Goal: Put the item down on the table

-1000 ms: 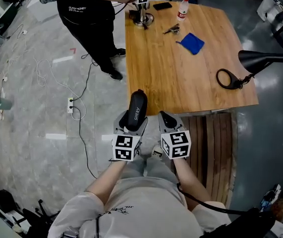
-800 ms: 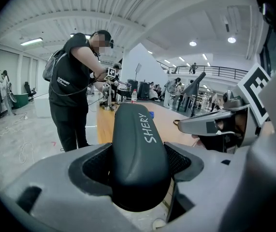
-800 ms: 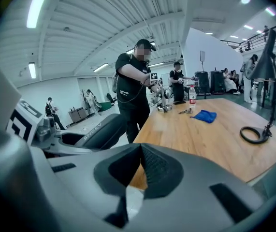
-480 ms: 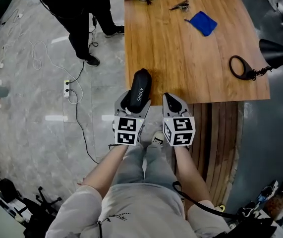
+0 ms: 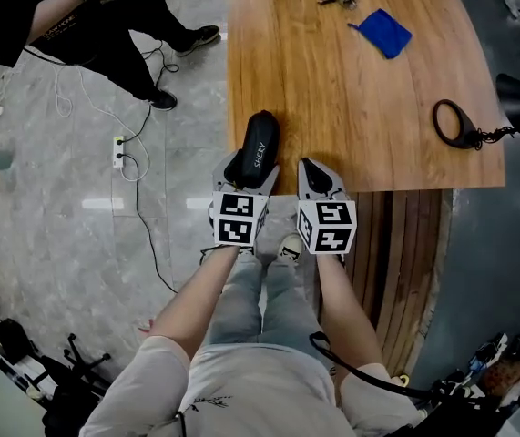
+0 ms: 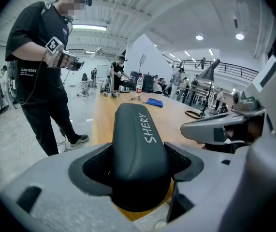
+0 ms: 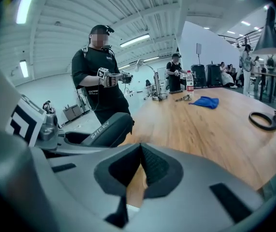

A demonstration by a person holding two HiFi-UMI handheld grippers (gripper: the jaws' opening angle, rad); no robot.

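Table (image 5: 332,89): the near edge runs just ahead of both marker cubes, and the left edge lies just left of the black case (image 5: 260,144). A broad stretch of bare wood lies ahead. The blue cloth (image 5: 387,35) is far off toward the back, and the black ring (image 5: 451,121) is well apart at the right edge. A second person (image 5: 77,16) stands off the far-left corner, on the floor.

Pose: both forearms are extended side by side, with the grippers parallel and angled downward toward the near-left corner.

Left gripper (image 5: 249,173): its fingers (image 6: 89,166) stand wide and clamp the case by its near end, pads pressed on both flanks. The case juts forward beyond them, over the table's near-left corner, with wood visible beneath it. Contact with the surface cannot be told.

Right gripper (image 5: 312,167): its fingers (image 7: 152,166) are closed together with nothing between them, just right of the case and over the near edge.
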